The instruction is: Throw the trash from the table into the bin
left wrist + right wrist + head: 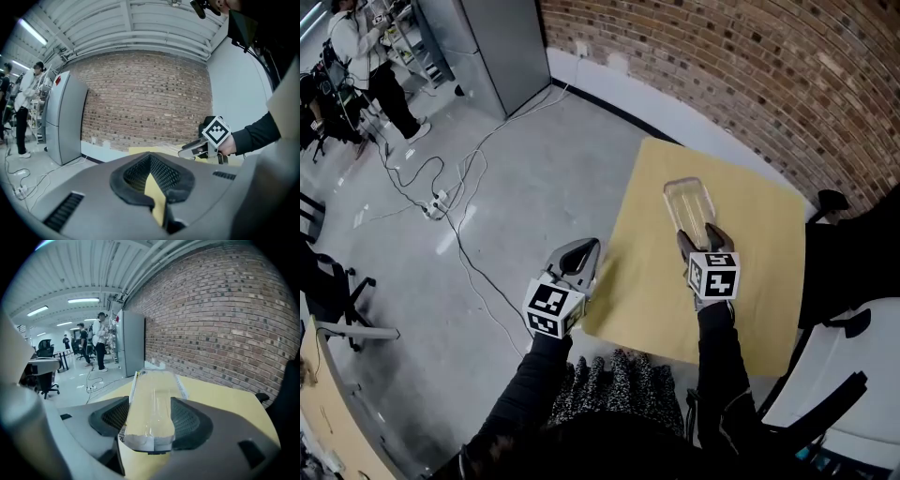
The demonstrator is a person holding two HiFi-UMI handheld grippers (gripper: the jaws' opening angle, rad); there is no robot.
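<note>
The clear plastic tray [690,208] is clamped in your right gripper [705,234]. In the right gripper view, the two dark mesh pads [187,420] press on its long sides. The tray [152,404] runs straight out ahead of the jaws, and its torn, paper-edged end sits nearest the camera. From your head view it reaches forward past the fingertips over the yellow table [769,281], toward the brick wall [750,75]. You cannot tell from these views whether its far end touches the tabletop. Your left gripper [581,255] is to the left of the right one, at the table's near left edge and over the grey floor [525,178]. It is well clear of the tray. In the left gripper view its jaws are drawn together, leaving only a thin slit. The yellow of the table shows through the slit, and nothing is held between the pads [166,176]. That same view shows your right gripper [201,147] ahead and to the right, with its marker cube on top and your hand behind it. Left of the left gripper, cables [459,187] trail across the floor toward a grey cabinet [487,47], and a person [366,56] stands beyond them. A black chair [853,253] stands just to the right of your right arm, by the table's right edge.
</note>
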